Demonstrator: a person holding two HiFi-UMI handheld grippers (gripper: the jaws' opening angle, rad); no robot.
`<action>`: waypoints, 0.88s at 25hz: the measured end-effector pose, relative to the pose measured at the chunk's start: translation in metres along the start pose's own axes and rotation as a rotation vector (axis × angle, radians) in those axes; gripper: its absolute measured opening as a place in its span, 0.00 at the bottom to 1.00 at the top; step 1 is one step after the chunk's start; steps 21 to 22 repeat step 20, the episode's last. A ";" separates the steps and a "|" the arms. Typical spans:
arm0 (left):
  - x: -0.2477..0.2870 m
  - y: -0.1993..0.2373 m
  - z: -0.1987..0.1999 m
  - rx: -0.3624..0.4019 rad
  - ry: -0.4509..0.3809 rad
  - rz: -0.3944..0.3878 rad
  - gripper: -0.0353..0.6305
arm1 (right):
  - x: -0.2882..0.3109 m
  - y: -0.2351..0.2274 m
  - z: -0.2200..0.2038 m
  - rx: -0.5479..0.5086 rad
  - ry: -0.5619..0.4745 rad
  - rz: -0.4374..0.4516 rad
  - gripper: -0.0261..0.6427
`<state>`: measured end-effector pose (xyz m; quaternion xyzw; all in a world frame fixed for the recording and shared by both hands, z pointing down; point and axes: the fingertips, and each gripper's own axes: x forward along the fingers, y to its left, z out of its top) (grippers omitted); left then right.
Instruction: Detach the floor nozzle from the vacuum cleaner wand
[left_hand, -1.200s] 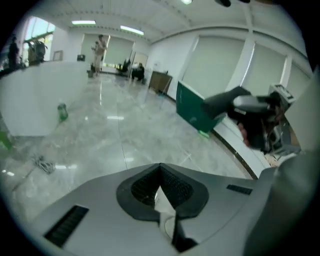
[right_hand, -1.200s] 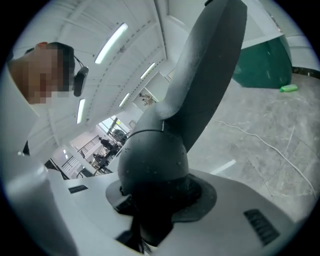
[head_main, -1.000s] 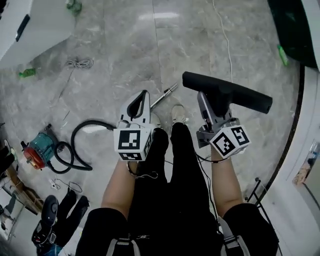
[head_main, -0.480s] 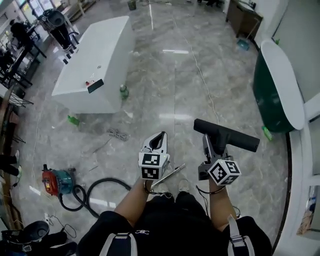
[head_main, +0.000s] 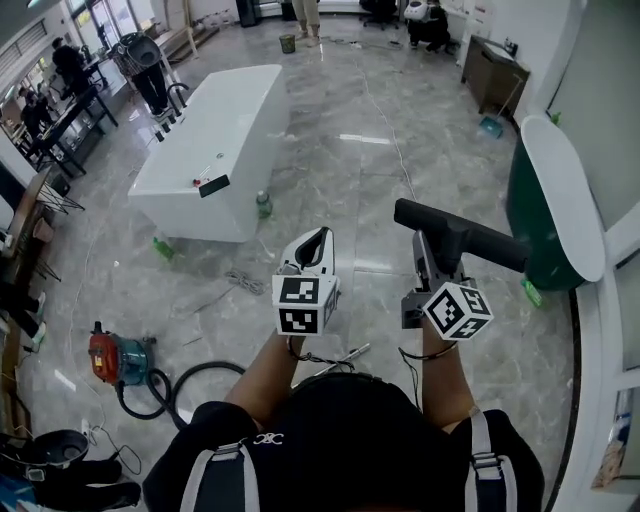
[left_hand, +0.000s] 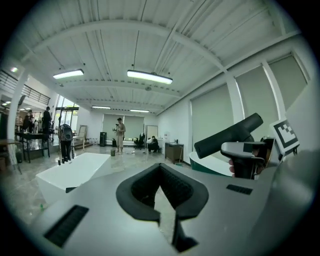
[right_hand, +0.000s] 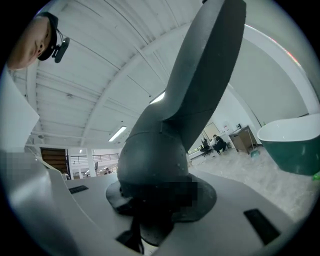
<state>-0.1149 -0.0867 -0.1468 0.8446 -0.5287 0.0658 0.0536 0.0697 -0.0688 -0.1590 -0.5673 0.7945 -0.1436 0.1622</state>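
Both tools have come up from down by the floor, and the floor nozzle has come up with the right one, clear of the wand; the head view, which looked down at the person's legs a moment ago, now takes in the room.

Far left, the red vacuum cleaner (head_main: 108, 357) sits on the grey stone floor (head_main: 340, 110), well on the near side of the white tub (head_main: 215, 150) and off its left end. Its black hose (head_main: 185, 385) loops on the floor just beside it, also on the tub's near side. A green bottle (head_main: 264, 204) stands at the near right corner of the white tub.

The left tool (head_main: 322, 235) is held up in the air to the near right of the white tub. Its jaws are pressed together with nothing between them, as the left gripper view shows (left_hand: 161, 192).

The metal wand (head_main: 347, 355) lies on the floor on the near side of the white tub, close to the person; only a short piece of it shows, and no nozzle is on it.

The right tool (head_main: 432, 262) is raised well to the right of the white tub, beside the left tool and apart from it. Its jaws are clamped on the neck of the floor nozzle (head_main: 460, 235), whose long dark head lies crosswise above the tool. In the right gripper view the neck (right_hand: 165, 150) fills the gap between the pads (right_hand: 205, 197) and the head slants up and away.

Farther right of the white tub stands a green tub (head_main: 530, 190) with a white rim.
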 end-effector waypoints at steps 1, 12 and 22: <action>-0.002 -0.001 0.005 -0.010 -0.016 -0.006 0.06 | 0.000 0.002 0.003 -0.008 -0.005 0.001 0.25; 0.006 -0.018 -0.006 0.010 0.046 -0.051 0.06 | 0.000 0.002 0.012 0.018 0.010 0.025 0.25; 0.007 -0.033 -0.002 -0.006 0.029 -0.070 0.06 | -0.004 -0.006 0.015 -0.015 0.018 0.010 0.25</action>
